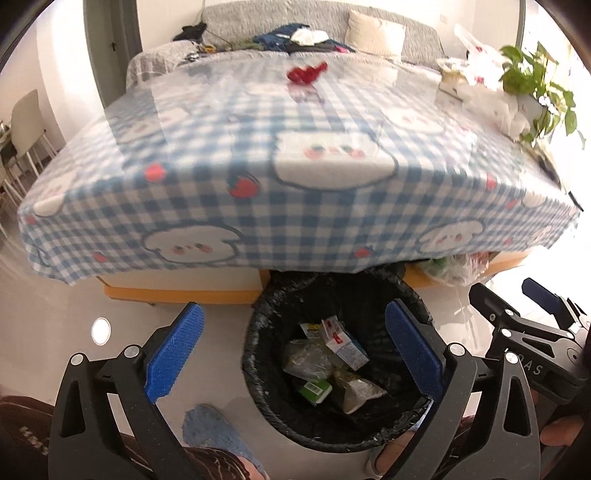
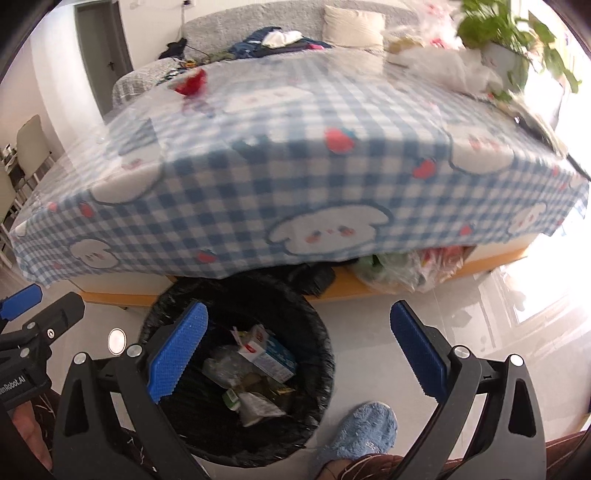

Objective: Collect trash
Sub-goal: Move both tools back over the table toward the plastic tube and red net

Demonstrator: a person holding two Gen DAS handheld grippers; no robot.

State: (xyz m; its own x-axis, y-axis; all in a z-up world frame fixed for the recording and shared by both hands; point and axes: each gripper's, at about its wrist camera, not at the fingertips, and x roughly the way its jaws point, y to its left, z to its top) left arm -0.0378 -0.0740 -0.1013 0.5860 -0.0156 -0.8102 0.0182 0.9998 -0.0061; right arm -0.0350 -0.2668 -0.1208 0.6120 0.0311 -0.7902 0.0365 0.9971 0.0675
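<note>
A black-lined trash bin (image 1: 266,373) (image 2: 317,391) stands on the floor in front of the table, holding cartons (image 1: 343,341) (image 2: 267,356) and plastic wrappers. A crumpled red piece of trash (image 1: 306,72) (image 2: 190,84) lies on the far part of the checkered tablecloth (image 1: 229,122) (image 2: 295,140). My left gripper (image 1: 295,350) is open and empty, above the bin's left side. My right gripper (image 2: 299,350) is open and empty, above the bin's right side. The right gripper also shows at the right edge of the left wrist view (image 1: 517,306).
White plastic bags (image 1: 487,96) (image 2: 450,66) and a potted green plant (image 1: 535,70) (image 2: 498,22) sit at the table's far right corner. Bags (image 2: 402,269) are stuffed under the table. A sofa with clothes (image 1: 295,37) stands behind. A blue slipper (image 2: 362,432) is beside the bin.
</note>
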